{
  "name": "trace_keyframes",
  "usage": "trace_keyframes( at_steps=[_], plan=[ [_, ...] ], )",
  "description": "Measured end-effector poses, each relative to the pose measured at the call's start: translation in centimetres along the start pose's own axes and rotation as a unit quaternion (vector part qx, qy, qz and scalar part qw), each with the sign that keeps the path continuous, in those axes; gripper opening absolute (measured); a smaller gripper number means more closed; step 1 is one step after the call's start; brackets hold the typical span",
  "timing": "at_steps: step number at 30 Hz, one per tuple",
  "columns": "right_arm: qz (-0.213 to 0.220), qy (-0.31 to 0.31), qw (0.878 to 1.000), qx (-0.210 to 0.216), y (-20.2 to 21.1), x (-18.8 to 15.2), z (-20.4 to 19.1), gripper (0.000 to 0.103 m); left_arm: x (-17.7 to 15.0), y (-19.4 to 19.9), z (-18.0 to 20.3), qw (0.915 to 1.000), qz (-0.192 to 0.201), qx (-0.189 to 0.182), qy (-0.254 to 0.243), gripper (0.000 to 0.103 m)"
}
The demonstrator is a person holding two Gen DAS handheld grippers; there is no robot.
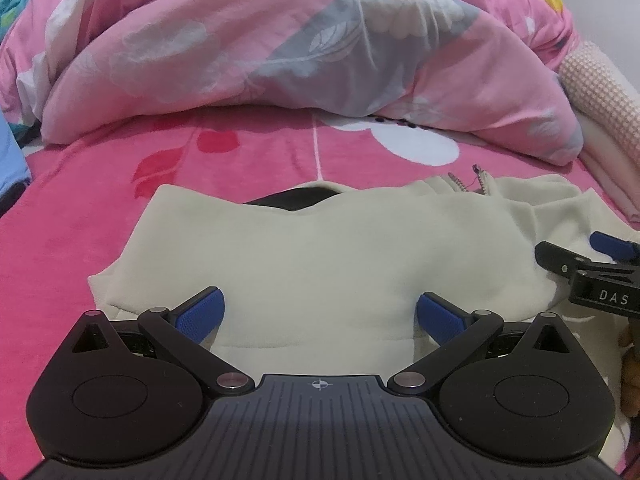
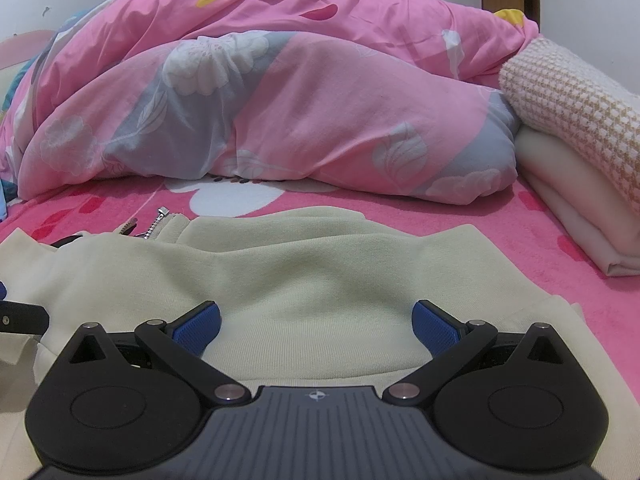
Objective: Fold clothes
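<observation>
A cream zip-up sweatshirt [image 1: 320,256] lies folded on the pink bedspread [image 1: 80,216], its metal zipper [image 1: 472,182] at the far edge. My left gripper [image 1: 320,314] hovers over its near left part, open, with nothing between the blue pads [image 1: 202,314]. The same garment [image 2: 320,272] fills the right wrist view, zipper [image 2: 154,224] at far left. My right gripper [image 2: 316,322] stands open over the near hem, holding nothing. The right gripper [image 1: 592,264] also shows at the right edge of the left wrist view.
A bunched pink floral duvet [image 2: 280,100] lies across the far side of the bed. Folded cream and checked textiles [image 2: 580,168] are stacked at the right. A blue cloth [image 1: 10,160] shows at the left edge.
</observation>
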State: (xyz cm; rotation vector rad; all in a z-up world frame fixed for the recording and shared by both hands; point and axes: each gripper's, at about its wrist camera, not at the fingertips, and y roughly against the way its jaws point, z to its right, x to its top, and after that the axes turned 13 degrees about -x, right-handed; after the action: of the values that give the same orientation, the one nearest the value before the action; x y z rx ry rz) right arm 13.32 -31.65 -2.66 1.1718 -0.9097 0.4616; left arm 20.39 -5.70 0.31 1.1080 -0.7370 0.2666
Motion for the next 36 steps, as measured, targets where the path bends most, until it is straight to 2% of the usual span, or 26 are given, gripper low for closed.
trace_keyframes(
  at_steps=[21,30,36],
  plan=[
    [0.001,0.002,1.0,0.0,-0.1,0.0,0.0,0.103,-0.3,-0.1,0.1,0.9999,0.012,-0.002,-0.003,0.103],
    [-0.009,0.01,1.0,-0.002,0.1,0.6,-0.2,0.103,-0.9,1.5,-0.9,0.9985,0.05,-0.017,-0.018,0.103],
    [0.059,0.096,0.993,0.025,3.2,2.8,-1.7,0.103,-1.3,3.0,-2.1,0.9957,0.083,-0.032,-0.026,0.103]
  ],
)
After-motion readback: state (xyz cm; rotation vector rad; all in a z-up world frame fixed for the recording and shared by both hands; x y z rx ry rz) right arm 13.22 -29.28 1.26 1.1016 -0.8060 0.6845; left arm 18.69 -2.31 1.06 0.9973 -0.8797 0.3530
